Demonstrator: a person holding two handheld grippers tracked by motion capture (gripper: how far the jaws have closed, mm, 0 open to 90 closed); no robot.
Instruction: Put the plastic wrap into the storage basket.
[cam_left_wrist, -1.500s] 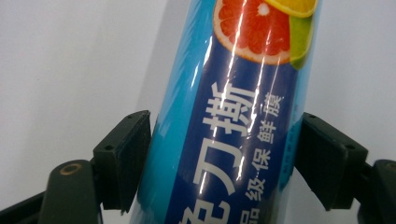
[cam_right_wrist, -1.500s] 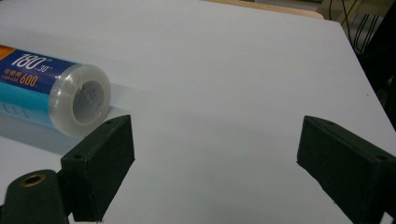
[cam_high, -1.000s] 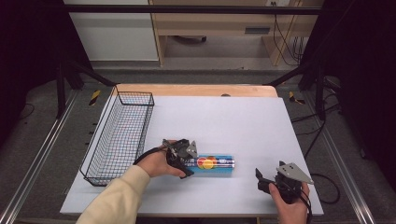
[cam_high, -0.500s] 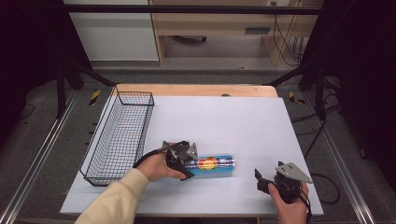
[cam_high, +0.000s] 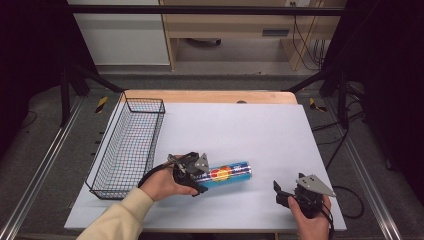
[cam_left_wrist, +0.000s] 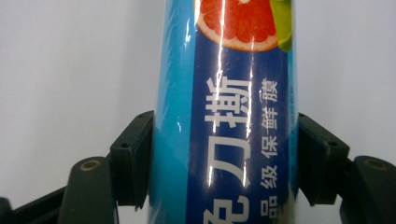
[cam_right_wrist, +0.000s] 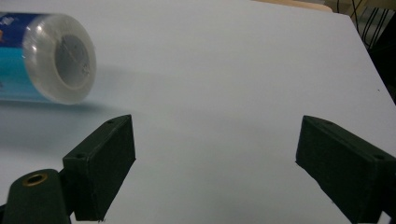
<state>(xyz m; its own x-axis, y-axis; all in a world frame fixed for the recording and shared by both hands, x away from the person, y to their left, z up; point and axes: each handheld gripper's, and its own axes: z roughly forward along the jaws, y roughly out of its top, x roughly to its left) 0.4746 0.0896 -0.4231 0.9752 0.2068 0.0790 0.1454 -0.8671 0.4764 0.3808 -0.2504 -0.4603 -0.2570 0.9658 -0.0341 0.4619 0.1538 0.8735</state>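
The left gripper (cam_left_wrist: 224, 158) has its two black jaws closed in on either side of a blue, glossy cylindrical roll of cling film (cam_left_wrist: 224, 112) with a grapefruit picture and white lettering on its wrapper; in the left gripper view both pads sit flush against the roll's curved sides with no gap showing, so the roll appears pinched across its width, near the end closest to the hand. That crosswise grip suits a round thing that would otherwise roll away on a smooth surface. In the high view the roll (cam_high: 231, 173) lies on its side on the pale grey table mat (cam_high: 240, 130), near the front edge and left of centre, its length running left to right with its free end pointing at the right gripper (cam_high: 286, 193). That gripper rests low at the near right of the mat, well apart from the roll, its jaws spread wide with nothing between them; its own view looks across bare mat to the roll's clear plastic end cap (cam_right_wrist: 65, 58), as if waiting to take that end. A black wire basket (cam_high: 131, 145), long and rectangular, stands along the left edge of the mat just beside the left hand (cam_high: 162, 184), a likely place for the roll to go, though that is only a guess.
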